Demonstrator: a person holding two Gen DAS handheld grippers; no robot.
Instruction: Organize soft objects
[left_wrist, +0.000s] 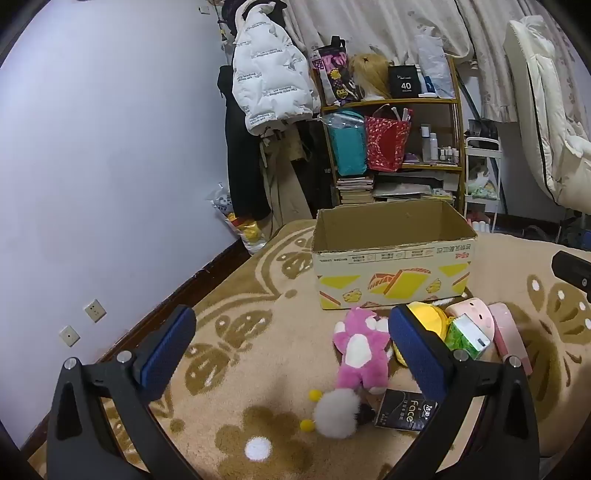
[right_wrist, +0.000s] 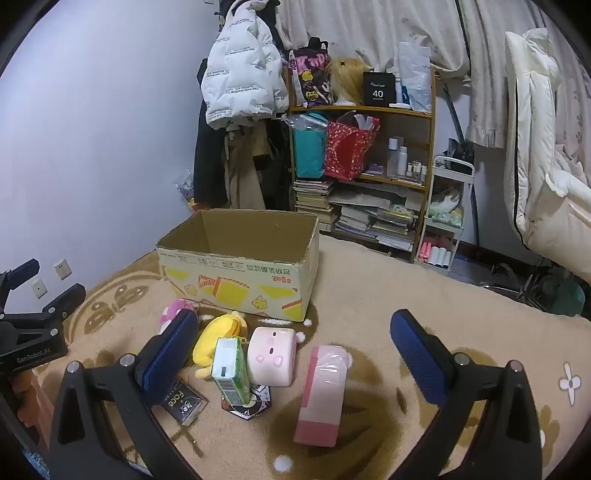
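An open cardboard box (left_wrist: 391, 254) (right_wrist: 240, 266) stands on the patterned carpet. In front of it lie a pink plush toy (left_wrist: 360, 350) (right_wrist: 173, 310), a white fluffy toy with yellow pompoms (left_wrist: 336, 411), a yellow plush (left_wrist: 428, 317) (right_wrist: 218, 341), a pink pig cushion (left_wrist: 474, 314) (right_wrist: 271, 356), a green tissue pack (left_wrist: 467, 338) (right_wrist: 231, 371), a pink pack (right_wrist: 323, 391) (left_wrist: 511, 336) and a black "Face" pack (left_wrist: 404, 410) (right_wrist: 183, 400). My left gripper (left_wrist: 291, 350) hovers open above the pink plush. My right gripper (right_wrist: 295, 354) is open over the pig cushion and pink pack.
A wooden shelf (left_wrist: 413, 101) (right_wrist: 369, 110) with bags, books and bottles stands behind the box. Coats hang beside it (left_wrist: 266, 74). A white trolley (right_wrist: 443, 221) and bedding (right_wrist: 543, 147) sit at the right. The wall (left_wrist: 92, 147) borders the carpet on the left.
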